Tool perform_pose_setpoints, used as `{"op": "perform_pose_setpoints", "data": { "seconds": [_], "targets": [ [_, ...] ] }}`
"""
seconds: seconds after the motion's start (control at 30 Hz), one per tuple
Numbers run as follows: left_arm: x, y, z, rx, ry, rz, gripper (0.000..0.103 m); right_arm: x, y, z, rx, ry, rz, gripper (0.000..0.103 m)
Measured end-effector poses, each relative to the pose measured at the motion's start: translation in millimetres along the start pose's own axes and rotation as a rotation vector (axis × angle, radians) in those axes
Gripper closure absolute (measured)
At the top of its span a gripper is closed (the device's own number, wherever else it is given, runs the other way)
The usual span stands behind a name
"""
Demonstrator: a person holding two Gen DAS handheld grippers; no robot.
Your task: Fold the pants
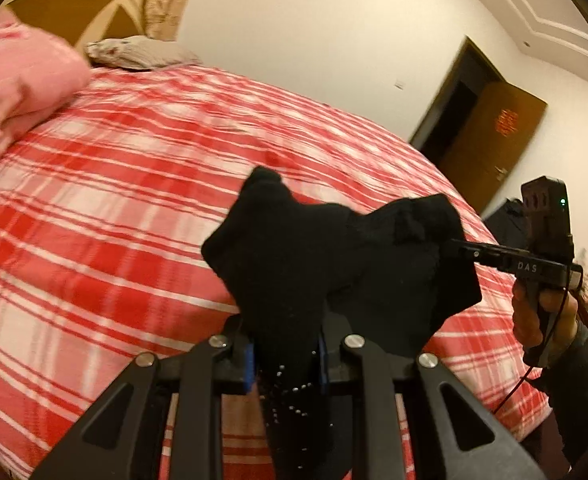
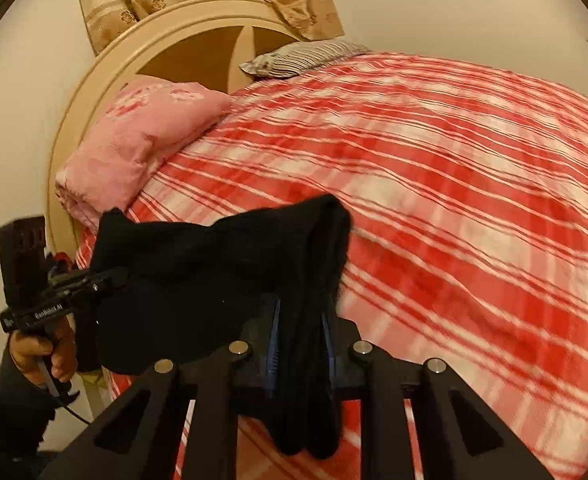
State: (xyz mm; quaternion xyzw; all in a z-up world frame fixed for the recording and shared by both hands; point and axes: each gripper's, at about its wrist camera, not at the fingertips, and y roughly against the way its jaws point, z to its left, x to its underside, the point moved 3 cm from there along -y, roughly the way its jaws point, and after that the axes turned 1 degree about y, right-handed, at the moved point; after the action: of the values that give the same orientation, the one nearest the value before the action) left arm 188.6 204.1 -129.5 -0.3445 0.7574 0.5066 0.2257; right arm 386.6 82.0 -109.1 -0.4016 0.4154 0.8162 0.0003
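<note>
**Pants aloft, both ends pinched: set down flat**

I have the black pants [image 1: 334, 264] clamped in both tools: left gripper [image 1: 286, 364] and right gripper [image 2: 300, 344] are each nearly closed on bunched cloth. The garment hangs slack between them above the plaid bed [image 2: 474, 184], near its headboard-side edge. I judge it best to draw the hands apart until taut, then lower evenly.

"das" on the right hand-held gripper [image 1: 460, 249] body
</note>
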Motion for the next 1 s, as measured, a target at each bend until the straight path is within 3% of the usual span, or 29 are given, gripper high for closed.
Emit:
{"op": "perform_pose_setpoints", "data": {
  "seconds": [0.17,0.27,0.47,0.67,0.8,0.87,0.9,1.0],
  "targets": [
    [6.1,-22.7,29.3,-0.067,0.014,0.046,0.081,-6.5,-45.9,2.1,-0.016,-0.034,0.058,0.084],
    [15.2,-25.3,39.4,-0.058,0.039,0.065,0.080,6.8,-59.4,-4.7,-0.030,-0.083,0.092,0.084],
    [15.8,-30.6,45.7,-0.024,0.041,0.079,0.080,22.8,-45.0,-18.5,-0.058,-0.146,0.084,0.084],
    [16.7,-36.2,62.2,0.053,0.102,0.129,0.077,10.4,-31.7,-14.5,-0.067,-0.158,0.056,0.084],
    [19.6,-35.4,61.6,0.041,0.087,0.133,0.074,10.4,-34.9,-16.2,-0.049,-0.166,0.084,0.084],
    [19.8,-34.9,60.1,0.034,0.083,0.128,0.071,18.0,-38.7,-21.6,-0.015,-0.180,0.092,0.064],
    [20.3,-34.6,59.3,0.029,0.083,0.125,0.070,22.1,-39.8,-24.1,-0.014,-0.193,0.094,0.045],
    [21.6,-35.0,58.9,0.007,0.079,0.117,0.068,34.9,-41.7,-30.5,-0.062,-0.244,0.106,0.041]
  ]
}}
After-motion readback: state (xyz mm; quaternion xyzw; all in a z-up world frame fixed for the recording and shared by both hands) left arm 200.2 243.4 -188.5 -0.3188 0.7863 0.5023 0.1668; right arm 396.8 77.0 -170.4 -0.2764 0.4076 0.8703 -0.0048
